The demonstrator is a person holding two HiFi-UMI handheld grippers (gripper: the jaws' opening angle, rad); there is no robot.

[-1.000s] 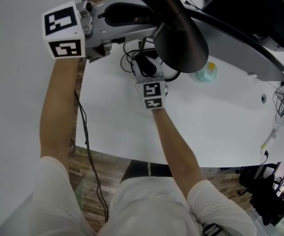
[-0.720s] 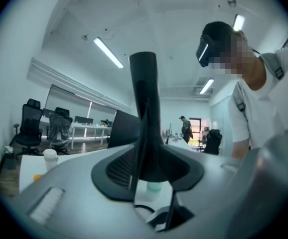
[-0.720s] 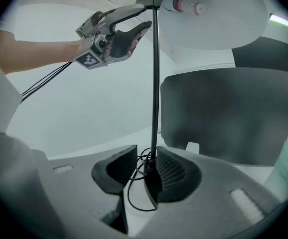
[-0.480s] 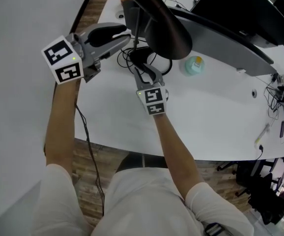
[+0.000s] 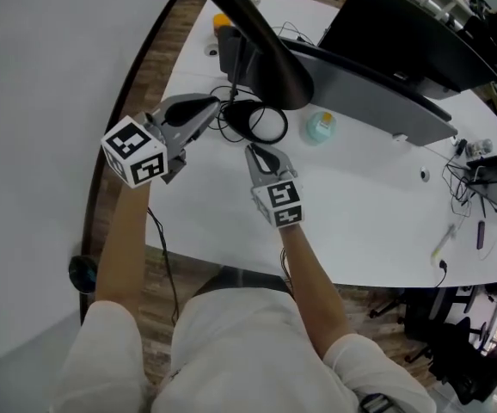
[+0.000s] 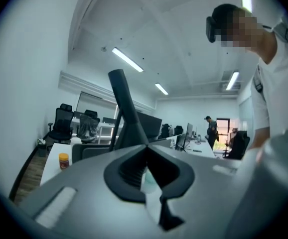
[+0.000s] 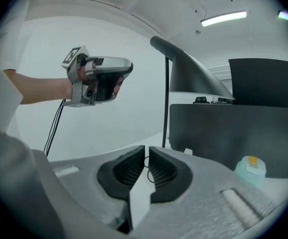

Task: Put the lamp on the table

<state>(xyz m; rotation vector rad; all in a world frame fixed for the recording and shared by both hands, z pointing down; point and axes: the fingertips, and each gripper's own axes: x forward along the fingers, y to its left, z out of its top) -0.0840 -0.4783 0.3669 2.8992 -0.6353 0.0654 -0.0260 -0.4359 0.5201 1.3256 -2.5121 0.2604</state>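
Observation:
The black lamp (image 5: 276,69) stands on the white table (image 5: 360,213) at its far left, its arm slanting up to the top left. Its black cable (image 5: 255,121) lies coiled in front of it. My left gripper (image 5: 207,108) hovers left of the coil; its jaws have just been closing and are shut with nothing between them. My right gripper (image 5: 254,151) sits just in front of the coil, shut and empty. The left gripper view shows the lamp (image 6: 126,113) beyond the left gripper (image 6: 145,153). In the right gripper view the lamp (image 7: 191,76) rises behind the right gripper (image 7: 147,156).
A teal bottle (image 5: 321,126) stands right of the lamp, with a grey screen (image 5: 377,84) and a dark monitor (image 5: 403,20) behind it. A yellow-lidded jar (image 5: 222,21) sits at the far corner. Cables and pens (image 5: 481,179) lie at the right. The table's edge runs near my body.
Both grippers have drawn back from the lamp toward the table's near edge. The left gripper has swung down and left, and its jaws have gone from wide open to shut.

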